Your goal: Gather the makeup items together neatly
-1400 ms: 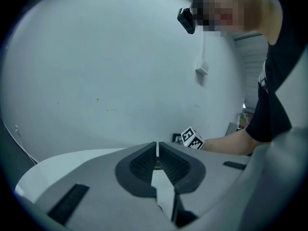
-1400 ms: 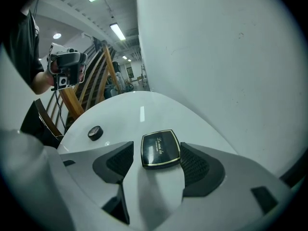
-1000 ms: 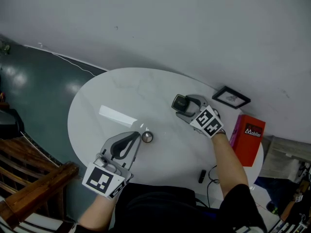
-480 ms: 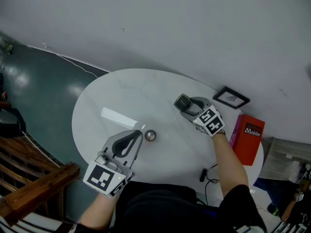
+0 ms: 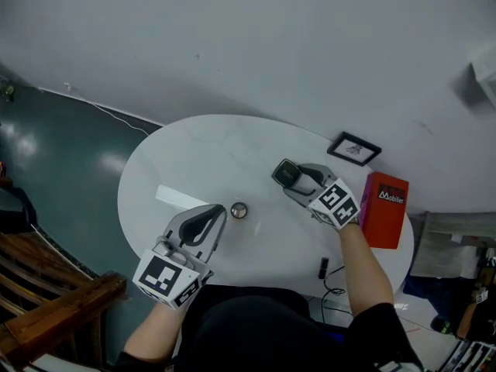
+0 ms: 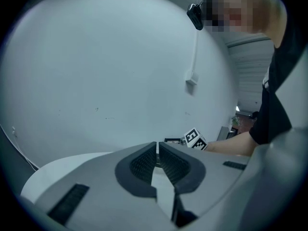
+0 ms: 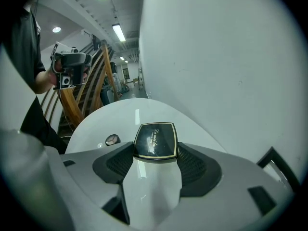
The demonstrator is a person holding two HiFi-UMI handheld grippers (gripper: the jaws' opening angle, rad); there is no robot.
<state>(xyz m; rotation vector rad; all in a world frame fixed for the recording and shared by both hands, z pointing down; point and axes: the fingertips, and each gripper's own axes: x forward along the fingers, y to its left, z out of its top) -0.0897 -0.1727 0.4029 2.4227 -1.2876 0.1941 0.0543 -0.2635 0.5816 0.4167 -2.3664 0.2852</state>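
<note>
The right gripper [image 5: 291, 178] has its jaws clamped on the sides of a black square compact with a gold rim [image 7: 155, 140]. It is out toward two o'clock from the small round silver pot [image 5: 239, 210] near the middle of the white oval worktop [image 5: 201, 142]. The left gripper [image 5: 220, 211] sits just at the pot's nine o'clock, jaws clenched on nothing. To my eye, the compact wants carrying level toward the pot, setting flat just beside its three o'clock side, and letting go only once it rests, without knocking the pot.
</note>
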